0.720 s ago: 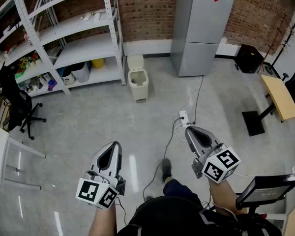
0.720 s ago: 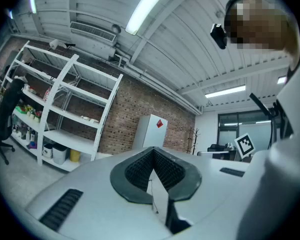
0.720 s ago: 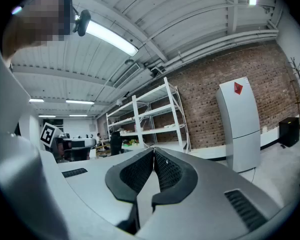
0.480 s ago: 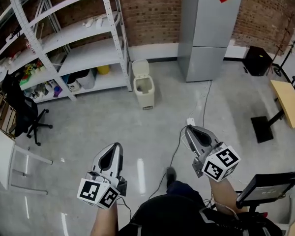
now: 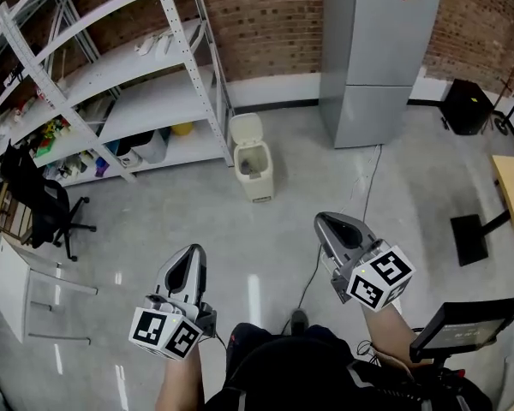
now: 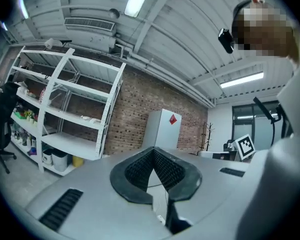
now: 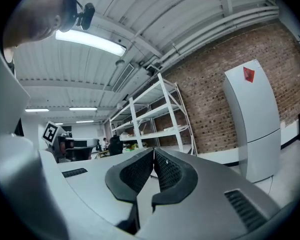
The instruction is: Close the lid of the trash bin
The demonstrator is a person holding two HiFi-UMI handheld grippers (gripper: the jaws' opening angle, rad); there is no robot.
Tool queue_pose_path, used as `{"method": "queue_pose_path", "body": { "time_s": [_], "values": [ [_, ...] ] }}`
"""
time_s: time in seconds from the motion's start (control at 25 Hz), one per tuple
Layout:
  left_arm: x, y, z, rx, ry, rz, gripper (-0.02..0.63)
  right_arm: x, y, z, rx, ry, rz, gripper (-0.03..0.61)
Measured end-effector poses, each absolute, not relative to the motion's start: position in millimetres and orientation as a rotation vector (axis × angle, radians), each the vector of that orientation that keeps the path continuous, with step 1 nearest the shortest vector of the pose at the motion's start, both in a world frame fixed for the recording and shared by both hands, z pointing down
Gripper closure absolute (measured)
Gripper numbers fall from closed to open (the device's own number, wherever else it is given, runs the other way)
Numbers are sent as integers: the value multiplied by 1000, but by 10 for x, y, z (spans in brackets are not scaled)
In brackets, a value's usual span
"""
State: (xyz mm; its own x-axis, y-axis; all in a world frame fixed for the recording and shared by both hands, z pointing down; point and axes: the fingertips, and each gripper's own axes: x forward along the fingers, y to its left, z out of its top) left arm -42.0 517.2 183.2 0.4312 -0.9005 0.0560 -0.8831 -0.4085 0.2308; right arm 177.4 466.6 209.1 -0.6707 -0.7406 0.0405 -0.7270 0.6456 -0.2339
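**Trash bin [image 5: 259, 171] open by the shelves**

Low in the head view, the left gripper [image 5: 194, 253] and the right gripper [image 5: 319, 222] are held over the grey floor [image 5: 240, 234]. Each has its jaws pressed together at the tips, with nothing between them. A cable [image 5: 365, 185] lies on the floor beyond the right gripper. Well ahead of both, the beige bin sits on the floor with its lid [image 5: 245, 128] tipped up and back. It is just beside the corner post of the white shelves [image 5: 154, 97], left of the grey fridge [image 5: 377, 58], near the brick wall [image 5: 265, 15].
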Motion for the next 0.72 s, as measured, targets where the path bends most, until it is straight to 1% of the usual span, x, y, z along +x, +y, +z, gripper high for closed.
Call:
{"method": "queue_pose_path", "body": {
  "time_s": [0.4, 0.72],
  "values": [
    [-598, 3977, 2164, 2470, -1537, -79, 618, 1540, 3586, 2384, -1309, 2804, -393, 569],
    [-1198, 2675, 2230, 2484, -1491, -128, 618, 962, 2377, 2377, -1390, 2812, -398, 569]
  ]
}}
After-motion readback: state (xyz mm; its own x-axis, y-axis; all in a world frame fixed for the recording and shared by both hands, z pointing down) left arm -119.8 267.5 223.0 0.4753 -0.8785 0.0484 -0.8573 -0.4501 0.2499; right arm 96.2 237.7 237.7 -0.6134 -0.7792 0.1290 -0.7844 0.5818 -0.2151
